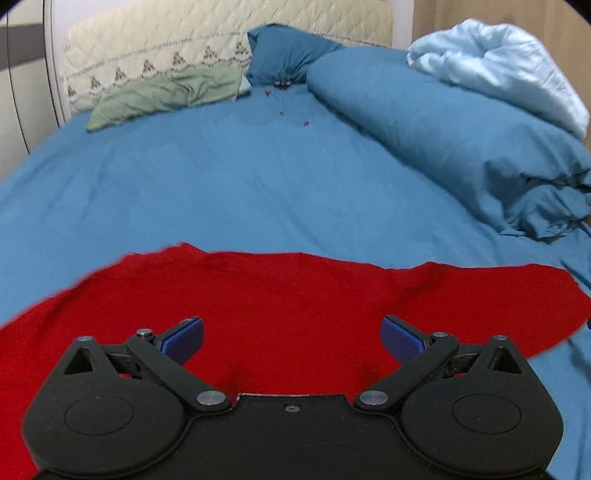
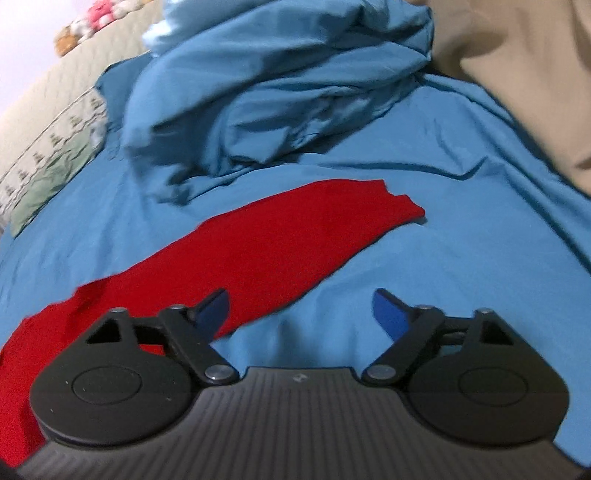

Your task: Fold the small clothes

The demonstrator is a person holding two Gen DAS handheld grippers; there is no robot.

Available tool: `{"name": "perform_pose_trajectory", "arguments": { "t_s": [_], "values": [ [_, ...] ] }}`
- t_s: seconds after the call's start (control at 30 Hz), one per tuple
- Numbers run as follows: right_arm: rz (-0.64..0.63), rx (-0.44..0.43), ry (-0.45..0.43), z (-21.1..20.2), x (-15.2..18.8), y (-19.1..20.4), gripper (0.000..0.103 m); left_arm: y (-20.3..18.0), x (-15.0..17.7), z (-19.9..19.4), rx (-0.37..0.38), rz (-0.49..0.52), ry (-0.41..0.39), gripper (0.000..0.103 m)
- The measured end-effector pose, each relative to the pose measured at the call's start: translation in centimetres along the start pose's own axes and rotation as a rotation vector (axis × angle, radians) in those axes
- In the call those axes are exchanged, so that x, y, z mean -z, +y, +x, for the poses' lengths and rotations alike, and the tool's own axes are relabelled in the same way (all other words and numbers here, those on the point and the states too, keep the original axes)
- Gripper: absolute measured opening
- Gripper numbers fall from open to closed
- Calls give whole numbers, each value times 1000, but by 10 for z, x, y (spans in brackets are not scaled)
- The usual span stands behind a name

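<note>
In the left wrist view, the left gripper [image 1: 291,339] hung over a red cloth [image 1: 280,295] with its jaws wide apart and nothing between them. The cloth lay flat near the front edge of the bed [image 1: 221,177]. A bunched blue blanket [image 1: 443,133] sat at the bed's right side, and a green pillow [image 1: 166,96] lay by the headboard [image 1: 184,33].

In the right wrist view, the right gripper [image 2: 299,314] also had its jaws apart, holding nothing. The red cloth [image 2: 266,251] stretched away past its left finger.
</note>
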State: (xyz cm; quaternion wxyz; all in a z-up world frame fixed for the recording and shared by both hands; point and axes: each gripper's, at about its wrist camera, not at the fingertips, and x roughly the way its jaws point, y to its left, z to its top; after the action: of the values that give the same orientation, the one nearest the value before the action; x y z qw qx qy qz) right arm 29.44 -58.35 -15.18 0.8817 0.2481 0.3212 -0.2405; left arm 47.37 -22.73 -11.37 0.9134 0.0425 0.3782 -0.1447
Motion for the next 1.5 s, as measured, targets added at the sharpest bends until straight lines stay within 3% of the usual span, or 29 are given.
{"name": "perform_pose_trajectory", "arguments": {
  "t_s": [0.13,0.2,0.27,0.4,0.47,0.67,0.77,0.9,1.0,1.13,1.23,1.33,1.47,1.5],
  "values": [
    [-3,47,-20,41,0,-3,83,1,15,45,9,-45,54,97],
    [-3,65,-49,50,0,0,81,1,19,56,11,-40,75,96],
    [-19,94,-66,54,-2,6,72,-4,20,59,8,-21,75,96],
    [-61,146,-55,61,-14,16,35,-29,4,68,-37,154,97,96],
    [-55,148,-40,61,-23,19,24,-36,-9,69,-31,188,109,97],
    [-14,79,-67,31,-58,46,21,-16,-27,69,3,129,186,97],
    [-52,-15,-114,2,-73,84,20,5,-35,56,18,112,205,97],
    [-162,-197,-155,-38,-74,161,20,54,-44,21,43,83,153,97],
    [-300,-359,-159,-61,-50,238,20,97,-49,0,52,49,135,98],
    [-430,-537,-34,-50,21,328,20,154,-36,-18,3,3,108,97],
    [-535,-546,77,-21,91,369,20,186,-20,-19,-51,-26,123,97],
    [-618,-499,183,11,149,382,20,208,-2,-17,-48,-65,168,97],
    [-648,-489,223,19,172,376,23,213,6,-19,-8,-90,156,97],
    [-653,-491,219,17,171,375,29,210,4,-19,4,-84,149,97]
  ]
}}
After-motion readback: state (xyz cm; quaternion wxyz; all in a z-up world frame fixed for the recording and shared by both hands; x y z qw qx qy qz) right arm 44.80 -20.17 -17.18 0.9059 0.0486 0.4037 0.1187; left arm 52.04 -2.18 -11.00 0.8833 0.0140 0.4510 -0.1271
